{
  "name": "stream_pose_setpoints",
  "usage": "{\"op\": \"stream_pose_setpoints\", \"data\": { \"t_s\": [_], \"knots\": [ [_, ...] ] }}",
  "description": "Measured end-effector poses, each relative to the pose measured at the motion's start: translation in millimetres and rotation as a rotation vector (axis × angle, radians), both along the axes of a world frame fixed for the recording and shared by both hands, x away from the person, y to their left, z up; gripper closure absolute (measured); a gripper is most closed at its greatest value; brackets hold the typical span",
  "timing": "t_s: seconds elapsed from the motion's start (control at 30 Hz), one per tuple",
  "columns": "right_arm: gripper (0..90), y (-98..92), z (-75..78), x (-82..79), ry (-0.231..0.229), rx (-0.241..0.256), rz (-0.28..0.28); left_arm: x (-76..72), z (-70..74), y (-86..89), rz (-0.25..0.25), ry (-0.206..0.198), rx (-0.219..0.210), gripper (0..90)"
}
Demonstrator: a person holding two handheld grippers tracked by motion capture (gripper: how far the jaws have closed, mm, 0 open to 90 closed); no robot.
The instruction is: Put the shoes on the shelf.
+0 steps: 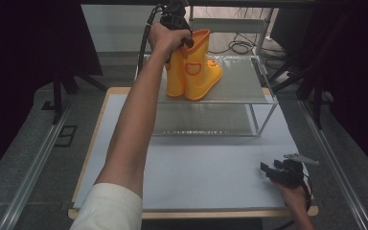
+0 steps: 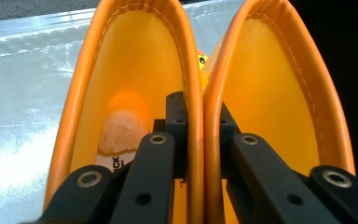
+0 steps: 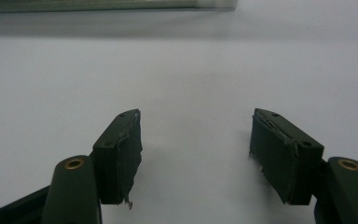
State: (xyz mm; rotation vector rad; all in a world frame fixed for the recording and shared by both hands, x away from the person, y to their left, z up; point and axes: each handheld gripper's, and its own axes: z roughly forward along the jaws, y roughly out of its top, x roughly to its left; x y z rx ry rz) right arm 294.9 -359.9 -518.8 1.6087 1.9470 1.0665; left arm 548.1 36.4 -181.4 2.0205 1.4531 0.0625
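Here left gripper (image 2: pixel 200 140) is clamped on the pair of orange boots (image 1: pixel 194 67), one jaw inside each boot, pinching the two touching inner walls together. White paper wad (image 2: pixel 119 133) sits deep in the left boot. Boots stand upright on the top shelf of the rack (image 1: pixel 249 98), far side of the table (image 1: pixel 211 177). Right gripper (image 3: pixel 193 154) rests near right on table, jaws spread wide, holding nothing.

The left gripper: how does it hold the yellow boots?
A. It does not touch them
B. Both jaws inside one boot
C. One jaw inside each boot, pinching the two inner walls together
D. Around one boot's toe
C: in the left gripper view the left gripper has one jaw inside each of the yellow boots, with their touching walls squeezed between.
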Motion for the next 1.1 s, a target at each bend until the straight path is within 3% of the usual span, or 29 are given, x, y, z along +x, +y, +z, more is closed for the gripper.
{"op": "stream_pose_setpoints", "data": {
  "t_s": [0.17, 0.47, 0.63, 0.77, 0.93, 1.1],
  "knots": [
    [33.5, 0.3, 0.0, -0.1, 0.0, -0.002, 0.0, 0.0, 0.4, -0.3, -0.003, -0.009, 0.0, 81.5],
    [33.5, 0.3, 0.0, -0.3, 0.0, -0.003, 0.0, -4.9, 15.1, -5.1, -0.021, -0.082, 0.007, 65.0],
    [33.5, 0.3, 0.0, -0.3, 0.0, -0.003, 0.0, -9.1, 24.2, -2.5, -0.025, -0.106, -0.023, 55.0],
    [33.5, 0.3, 0.0, -0.3, 0.0, -0.003, 0.0, -18.4, 38.4, 2.9, -0.041, -0.146, -0.054, 52.6],
    [33.4, 0.9, 0.2, -0.5, 0.001, -0.009, 0.001, -34.9, 54.3, 13.6, -0.058, -0.196, -0.068, 60.7],
    [33.4, 1.5, 0.1, -0.4, -0.001, -0.012, -0.001, -55.6, 61.5, 26.7, -0.1, -0.243, -0.074, 76.7]
  ]
}}
